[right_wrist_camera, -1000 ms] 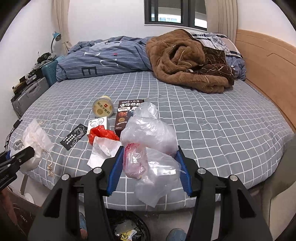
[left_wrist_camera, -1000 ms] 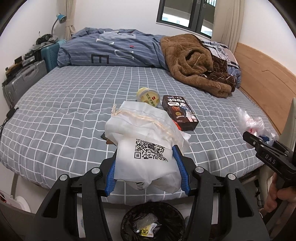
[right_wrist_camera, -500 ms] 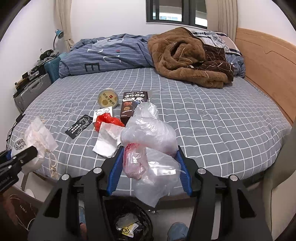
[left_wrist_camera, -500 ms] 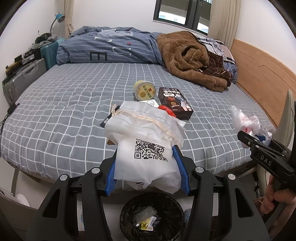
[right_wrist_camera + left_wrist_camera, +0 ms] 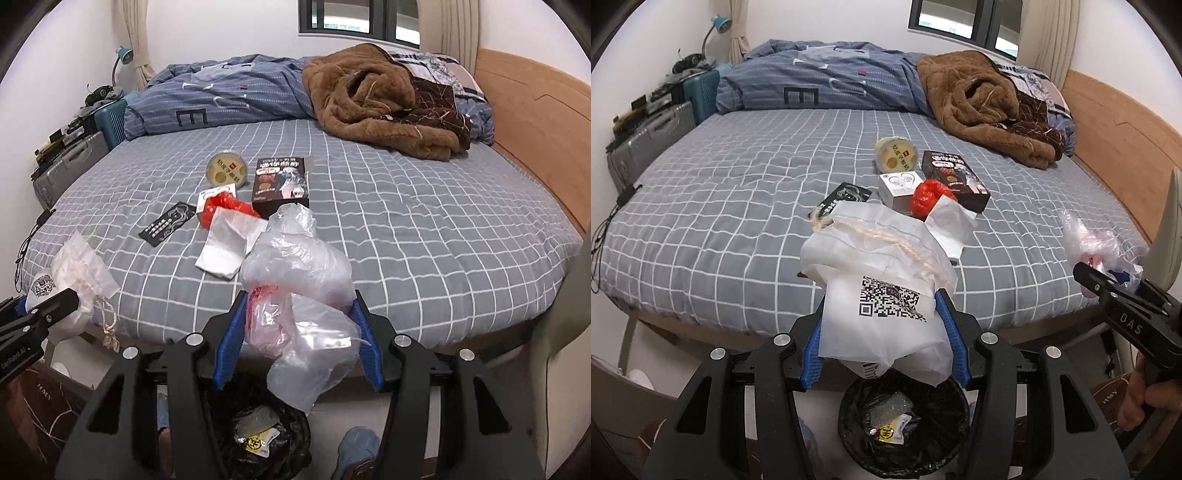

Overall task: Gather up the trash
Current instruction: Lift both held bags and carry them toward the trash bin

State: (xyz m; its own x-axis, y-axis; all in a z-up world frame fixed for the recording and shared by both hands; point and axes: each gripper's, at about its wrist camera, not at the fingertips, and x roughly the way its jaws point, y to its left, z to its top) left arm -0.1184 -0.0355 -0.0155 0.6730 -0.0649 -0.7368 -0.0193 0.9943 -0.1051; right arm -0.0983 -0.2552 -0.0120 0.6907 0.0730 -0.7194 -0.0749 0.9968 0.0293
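both tools have pulled back from the bed (image 5: 738, 206) since a second ago, and the black trash bin (image 5: 905, 424) on the floor now shows more fully beneath them. left tool (image 5: 884, 343) is clamped on the white paper bag (image 5: 882, 295) with the printed code, which hangs just above the bin's mouth. right tool (image 5: 297, 336) is clamped on the crumpled clear plastic bag (image 5: 299, 280), also above the bin (image 5: 258, 439), a little to its right. both loads look about ready to drop. on the bed the red wrapper (image 5: 929, 195), white paper (image 5: 951, 225), dark box (image 5: 955, 179), round yellow tub (image 5: 895, 155), small white box (image 5: 899, 186) and black card (image 5: 842, 199) remain uncollected, so the task is partway.
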